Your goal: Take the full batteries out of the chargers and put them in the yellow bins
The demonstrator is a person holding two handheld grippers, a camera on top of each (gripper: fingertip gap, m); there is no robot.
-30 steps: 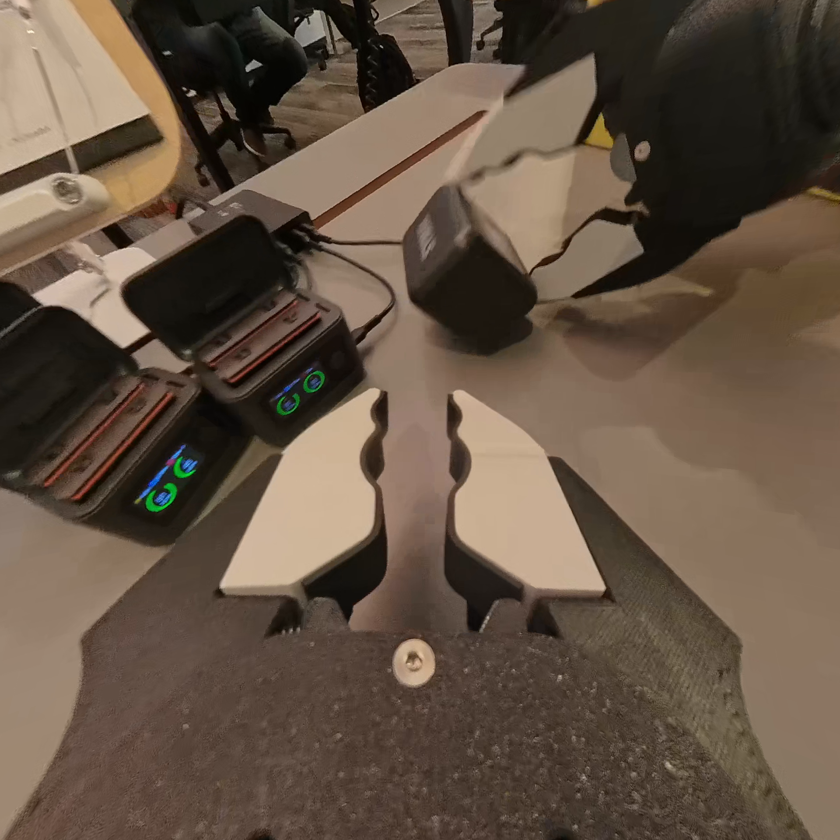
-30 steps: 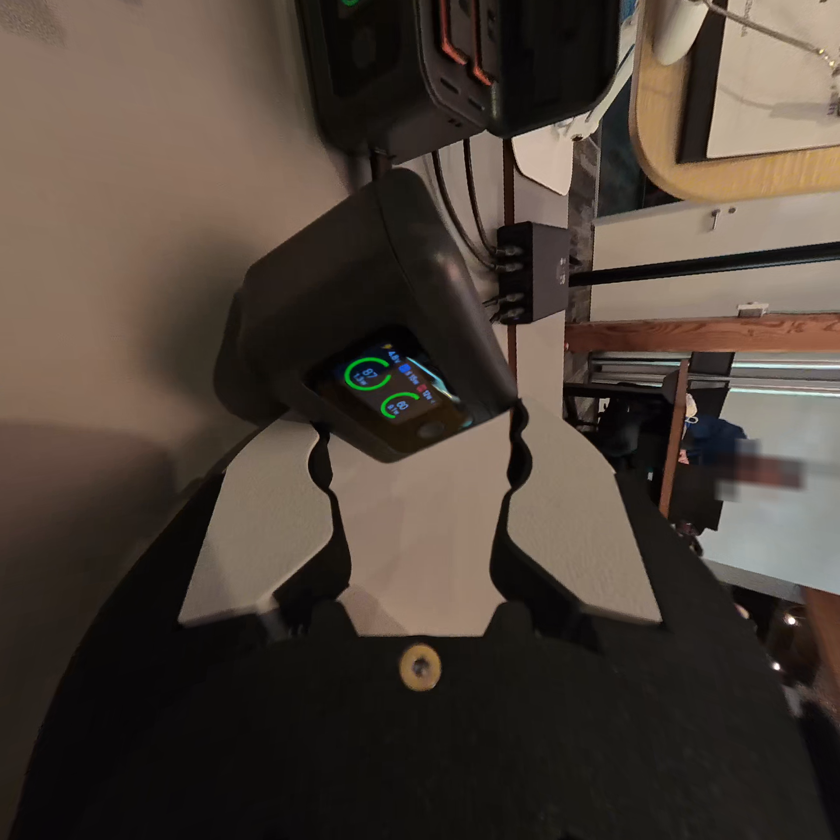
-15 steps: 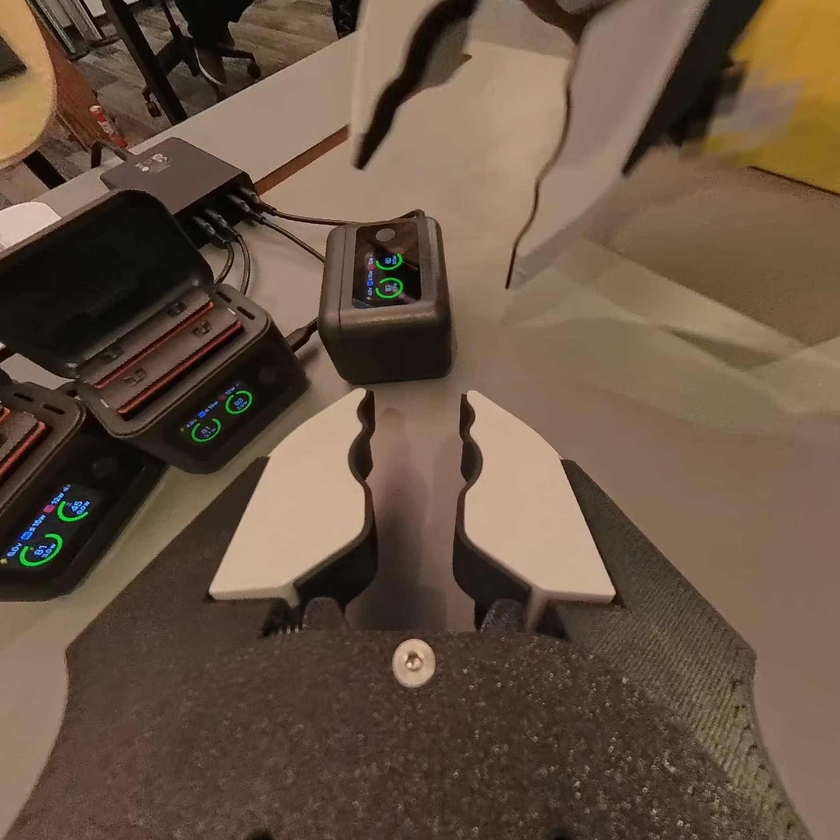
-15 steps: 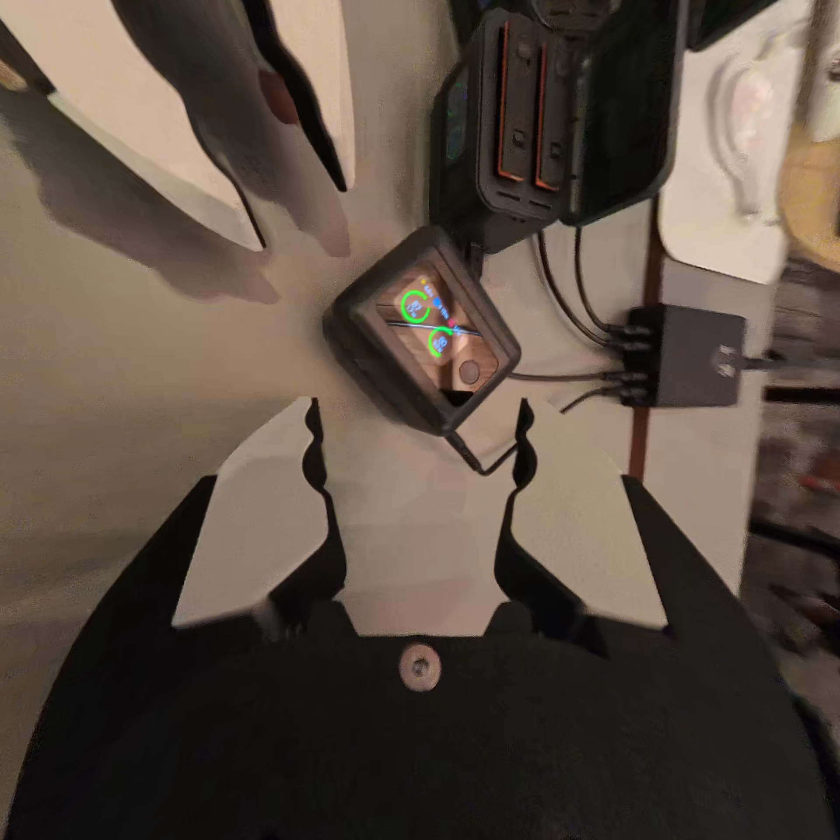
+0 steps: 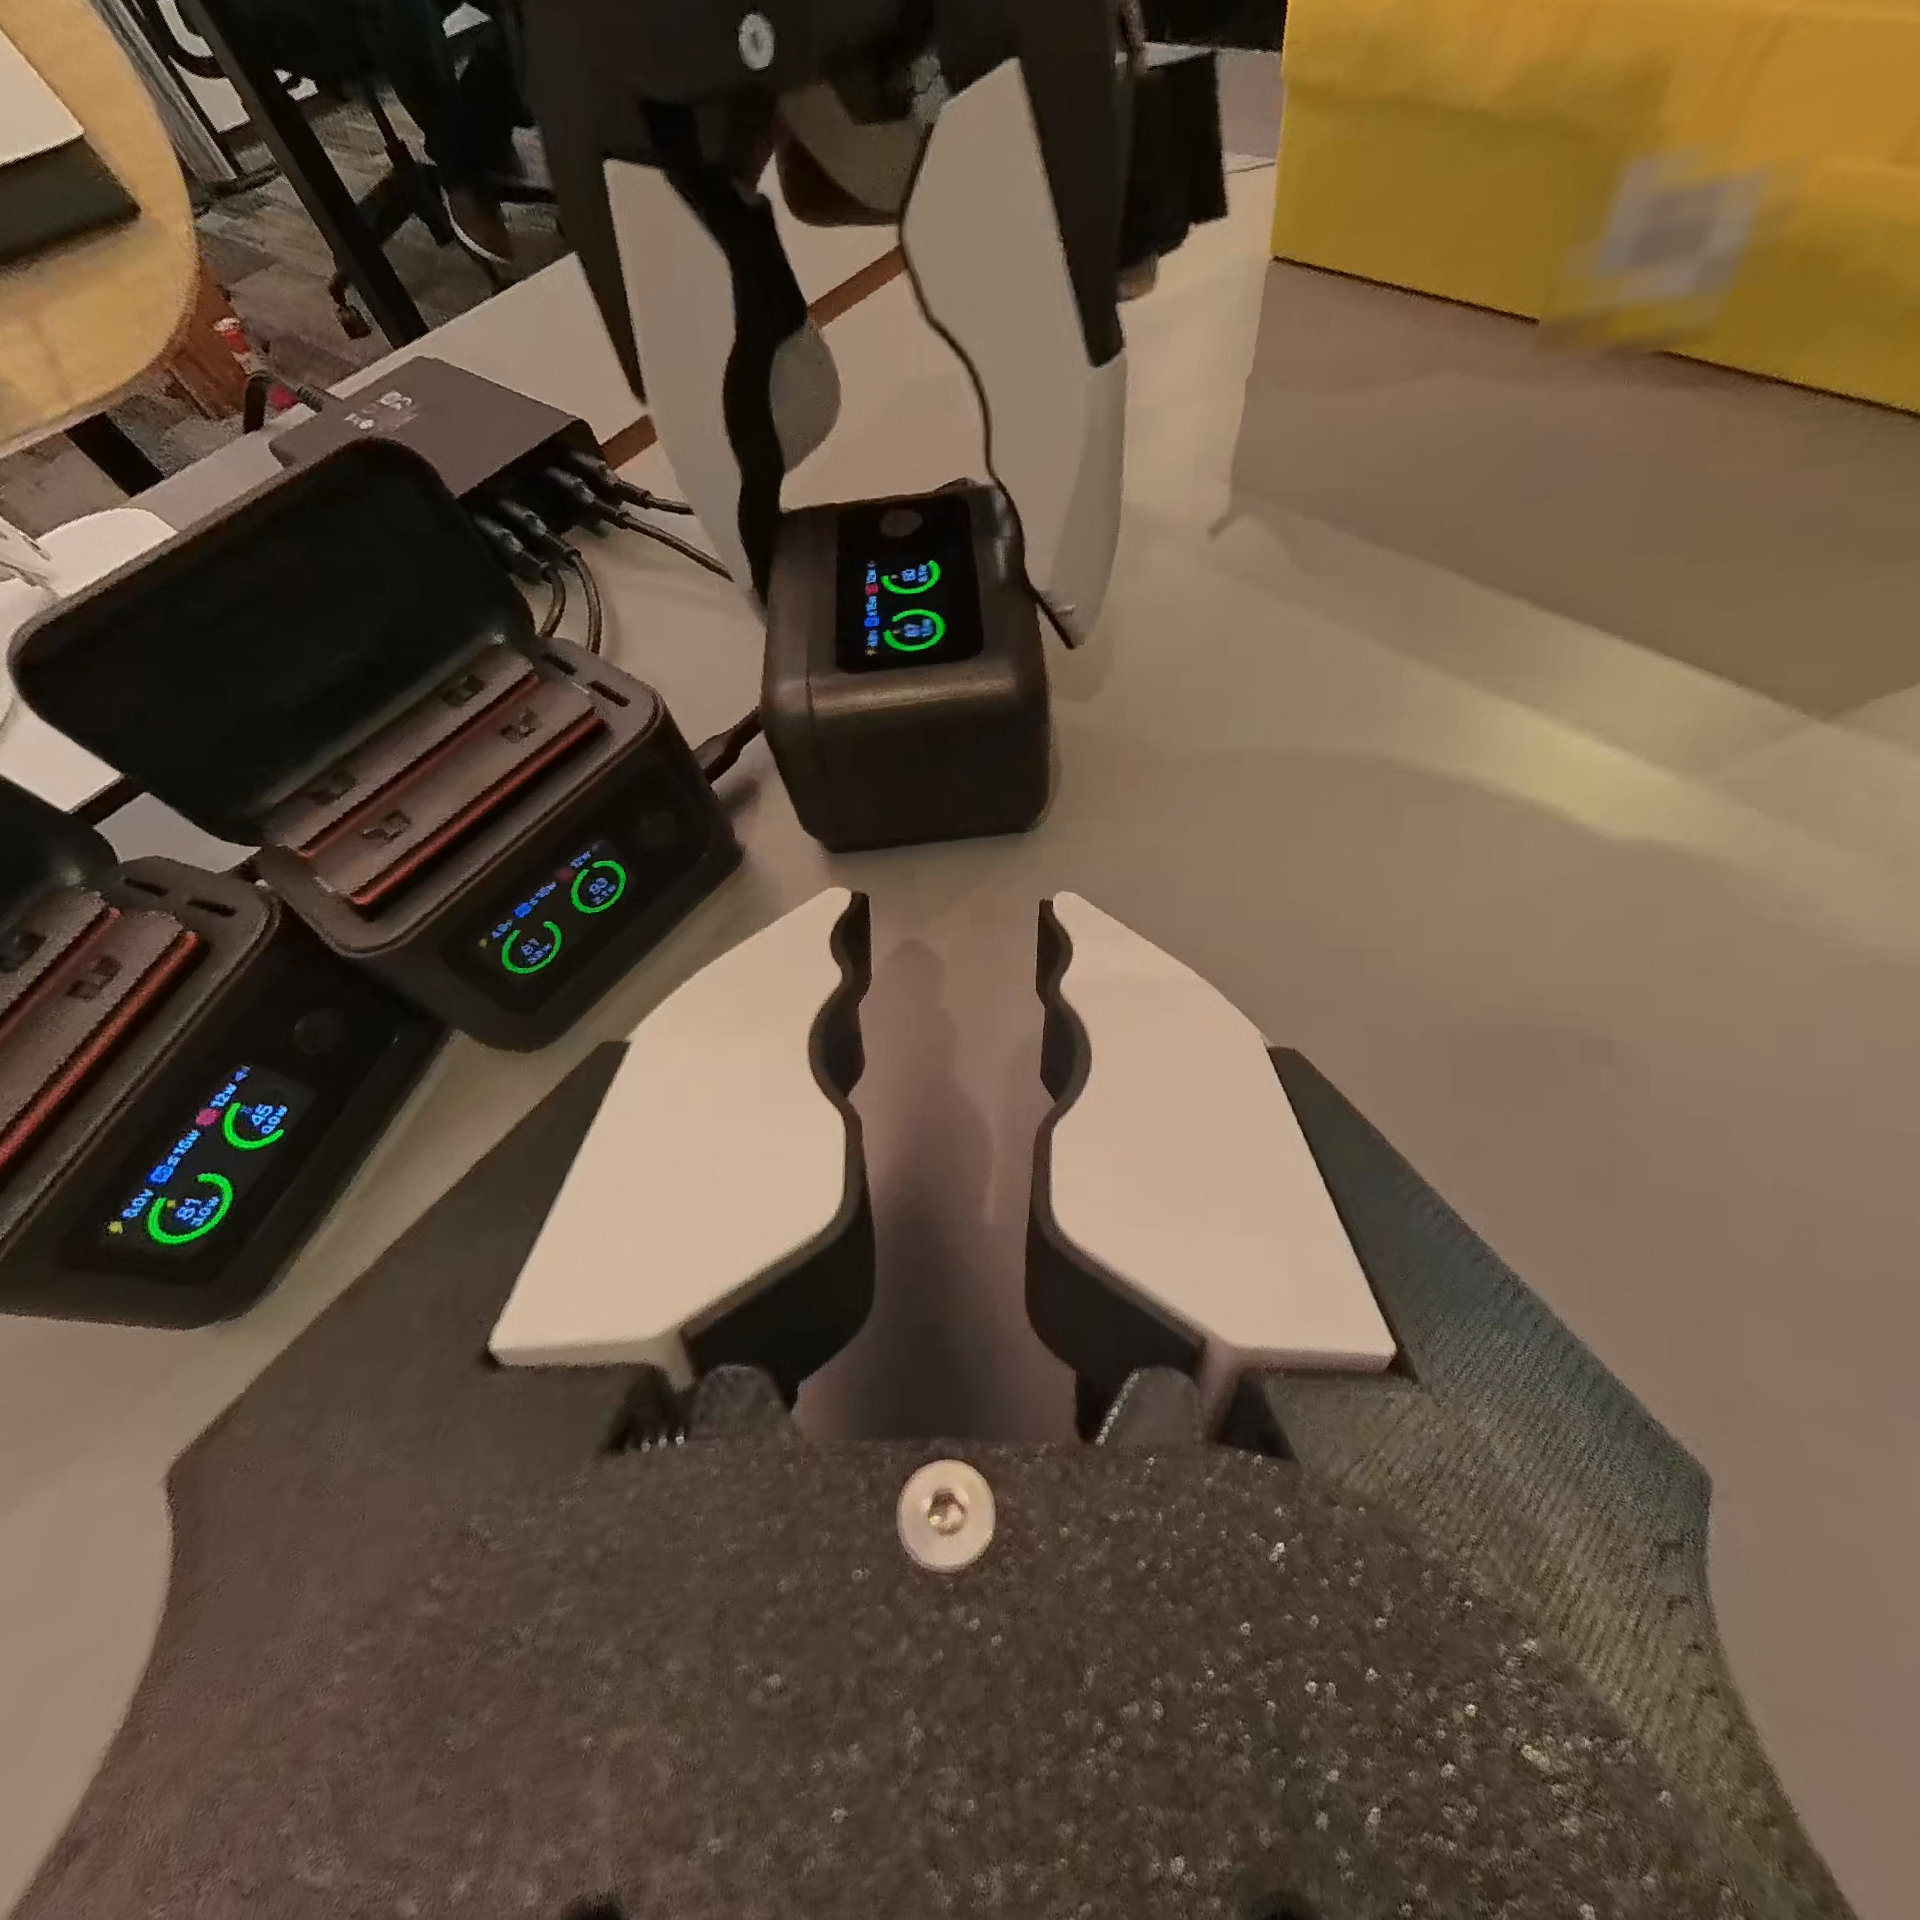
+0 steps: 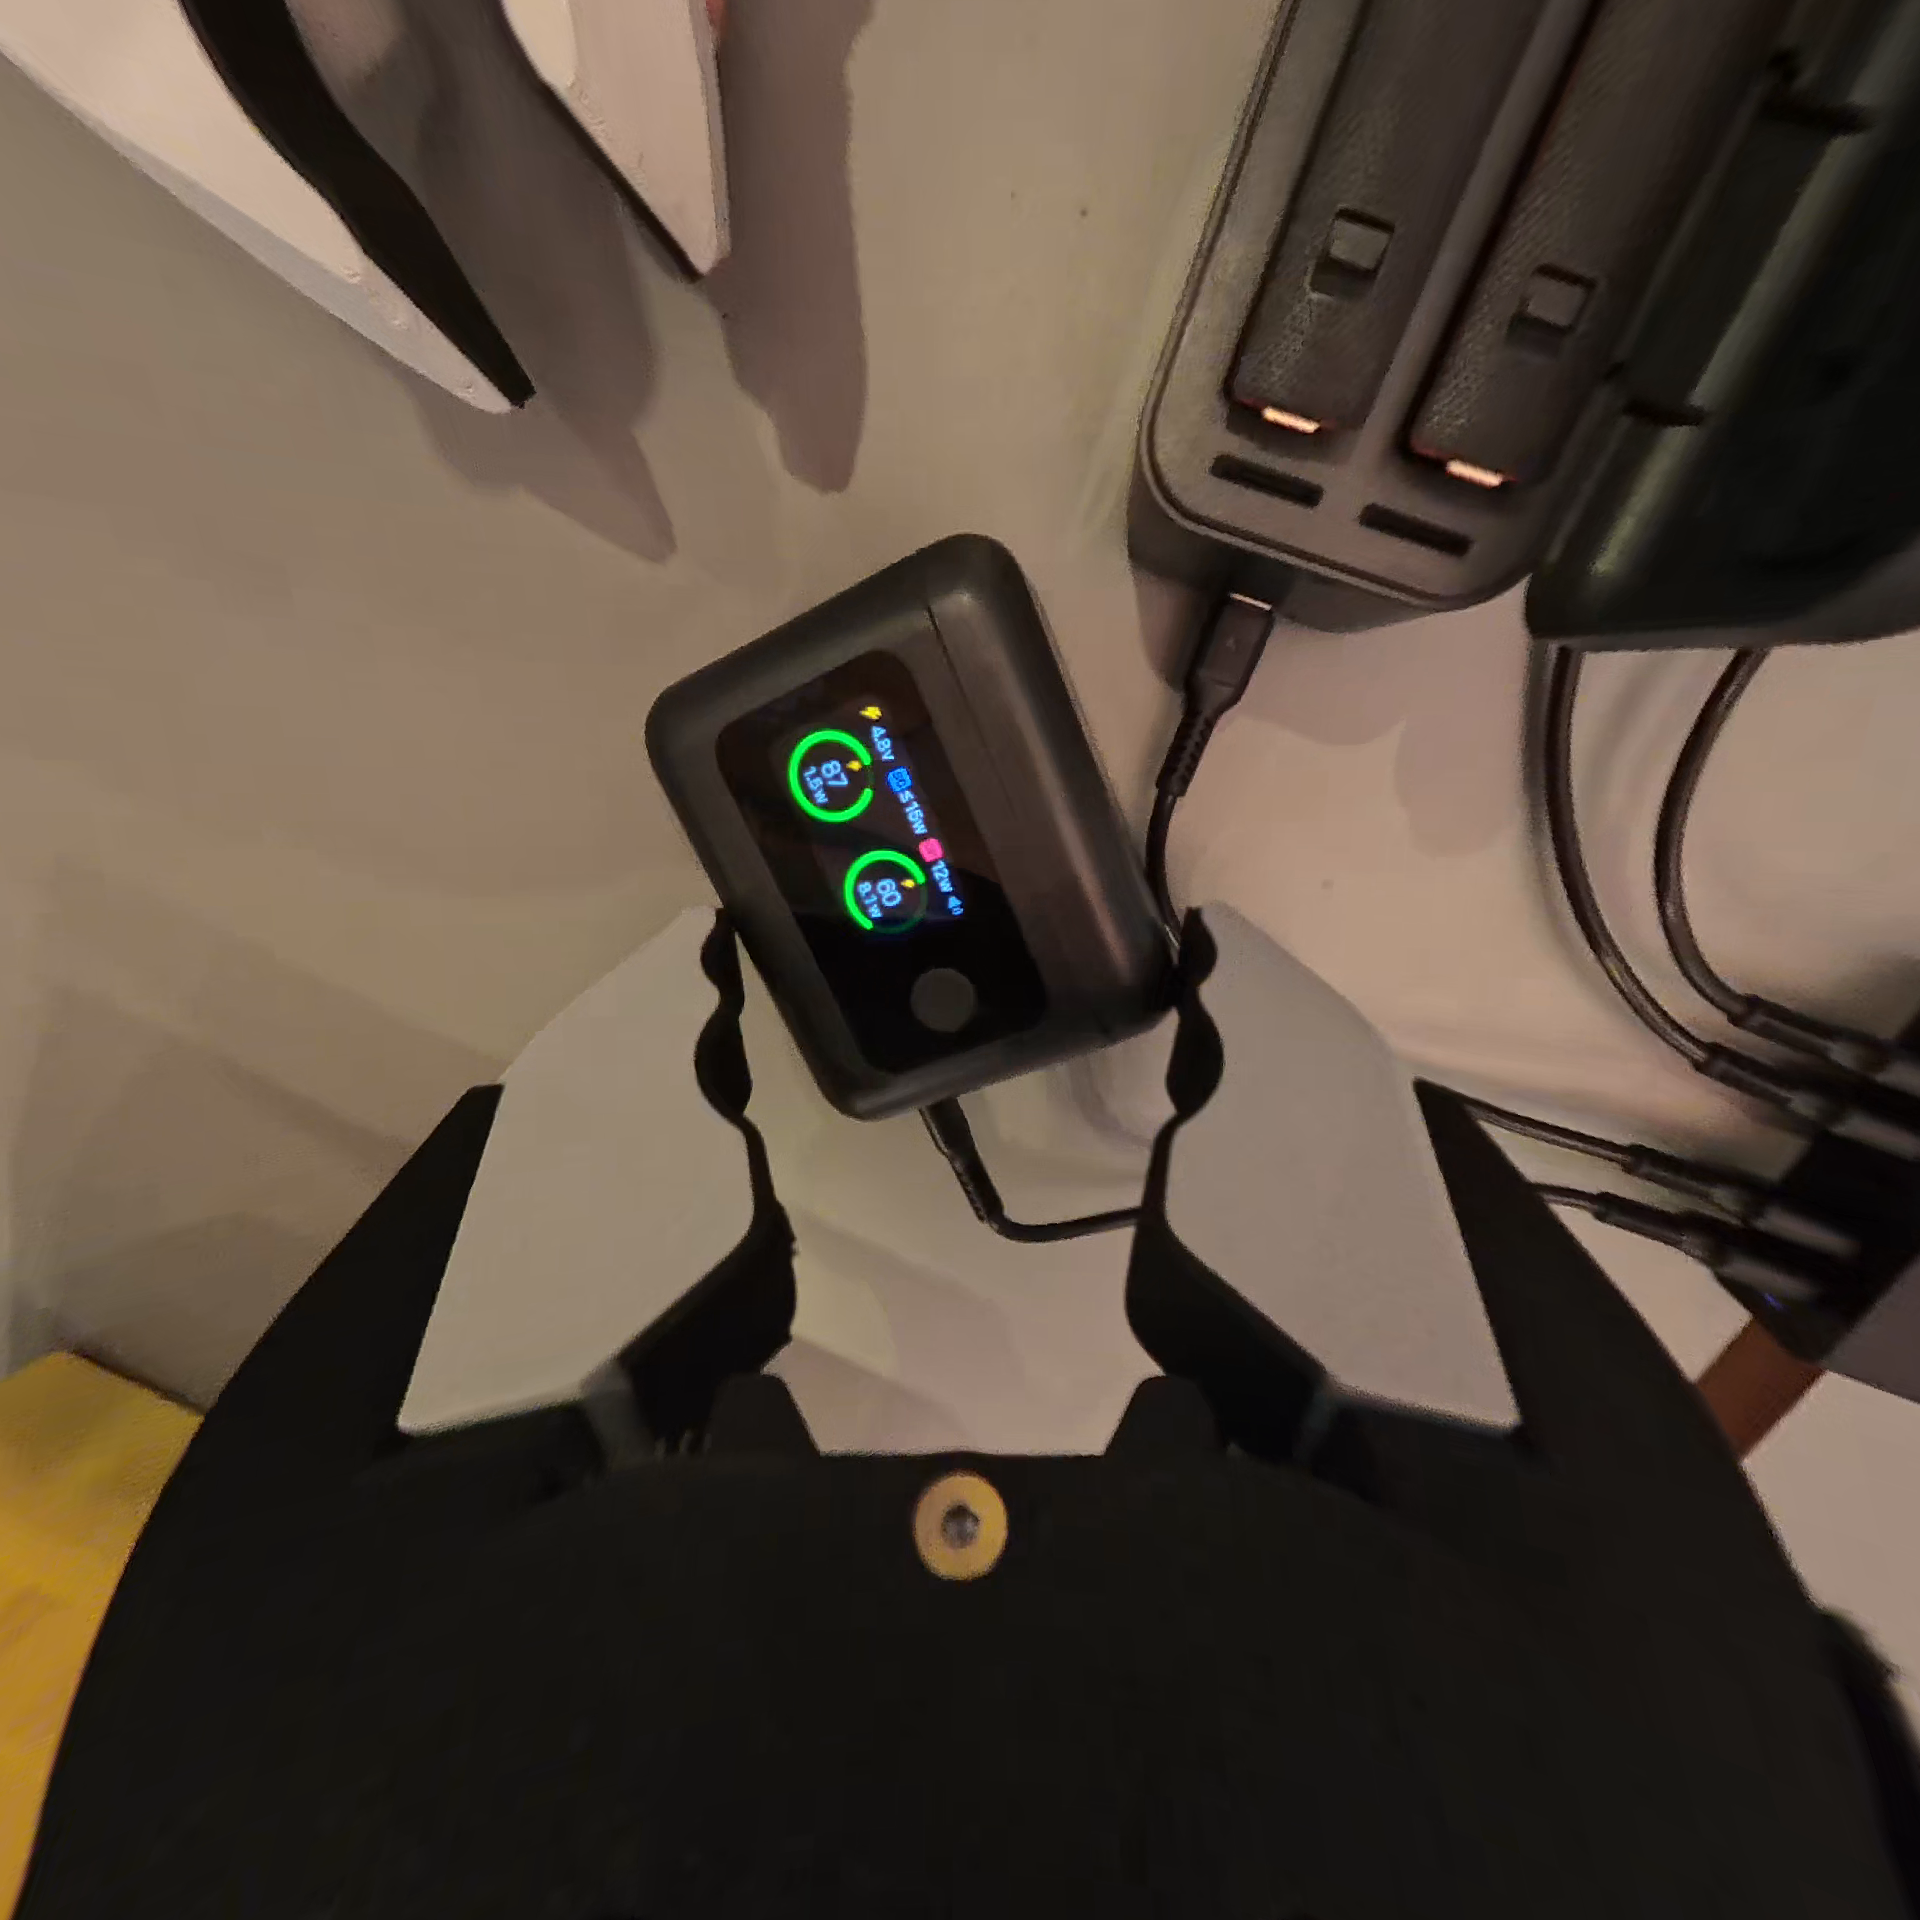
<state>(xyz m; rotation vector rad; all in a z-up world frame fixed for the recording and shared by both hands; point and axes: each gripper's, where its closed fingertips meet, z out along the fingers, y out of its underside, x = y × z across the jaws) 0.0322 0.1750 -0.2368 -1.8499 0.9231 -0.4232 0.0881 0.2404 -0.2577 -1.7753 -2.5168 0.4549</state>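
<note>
**Left wrist view: both grippers wait by a shut charger**

Left wrist view shows the left gripper (image 5: pixel 945 914) closest of all. Its jaws stand a little way apart and hold nothing. It hangs low over the pale table (image 5: pixel 1455 935). Just past its tips sits the closed charger (image 5: pixel 904 675), a small dark box with its lid down and green rings lit on its screen.

The right gripper (image 5: pixel 894 416) comes down from above that box. Its jaws are spread wide, one on each side of the box. From these pictures one cannot tell if they touch it. It holds nothing.

To the left stand two open chargers (image 5: pixel 499 821) with lids up. Flat batteries (image 5: pixel 457 769) with orange edges sit in their slots. Cables run back to a black power hub (image 5: pixel 436 426).

Farthest away, at the right, is a yellow bin (image 5: pixel 1600 177), well apart from the chargers.

The step in hand looks like getting the shut box ready. No battery is out yet. Next, the lid likely needs to come up, with one gripper keeping the box steady, since its cable could let it slide or tip.
</note>
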